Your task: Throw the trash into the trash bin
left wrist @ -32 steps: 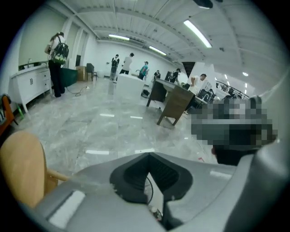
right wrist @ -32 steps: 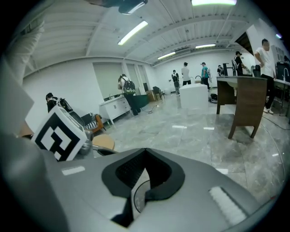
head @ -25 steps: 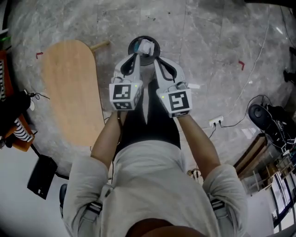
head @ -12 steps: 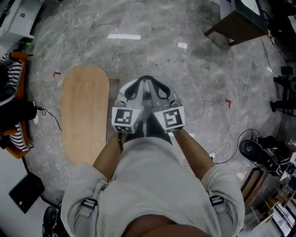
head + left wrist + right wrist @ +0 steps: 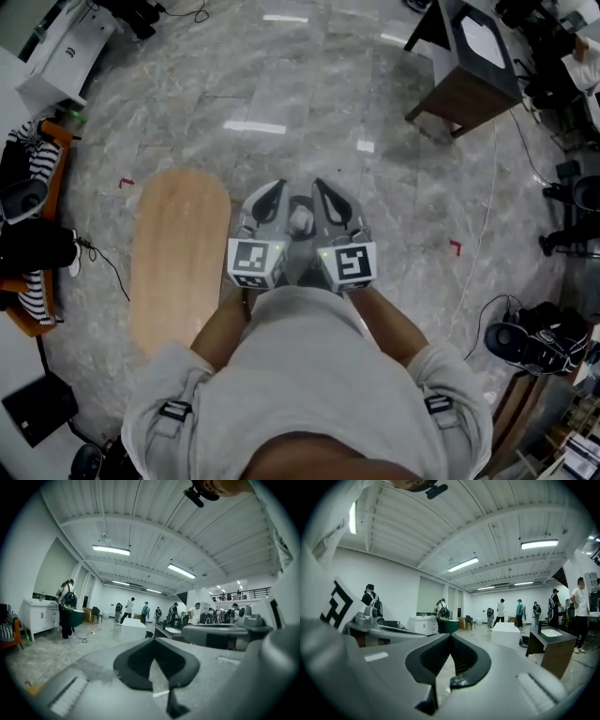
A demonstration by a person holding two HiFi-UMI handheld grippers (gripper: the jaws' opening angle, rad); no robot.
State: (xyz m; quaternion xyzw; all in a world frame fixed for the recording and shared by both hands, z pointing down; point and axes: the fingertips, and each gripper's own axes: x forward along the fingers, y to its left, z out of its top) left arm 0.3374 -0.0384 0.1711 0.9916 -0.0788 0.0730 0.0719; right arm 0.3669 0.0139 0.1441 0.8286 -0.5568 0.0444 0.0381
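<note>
left claw (image 5: 154,641), right claw (image 5: 450,637) closed; table (image 5: 178,262) head-view only

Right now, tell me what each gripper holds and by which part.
Nothing is held: the left gripper and the right gripper are both shut, jaws together, empty.

Just ahead of the person's chest, the left hand-held gripper (image 5: 274,192) sits just beside the right hand-held gripper (image 5: 323,192), both above the floor (image 5: 309,103). To their left and lower down lies a tabletop (image 5: 178,258), its long side running front to back. Further left, at the room's edge, stands a chair (image 5: 21,317). A cabinet (image 5: 56,47) stands far ahead on the left, and a stand (image 5: 469,66) far ahead on the right. A cable (image 5: 487,220) trails over the floor on the right, down towards a heap of gear (image 5: 534,342) near the right edge. People (image 5: 129,611) stand well off, at the far end of the hall.
</note>
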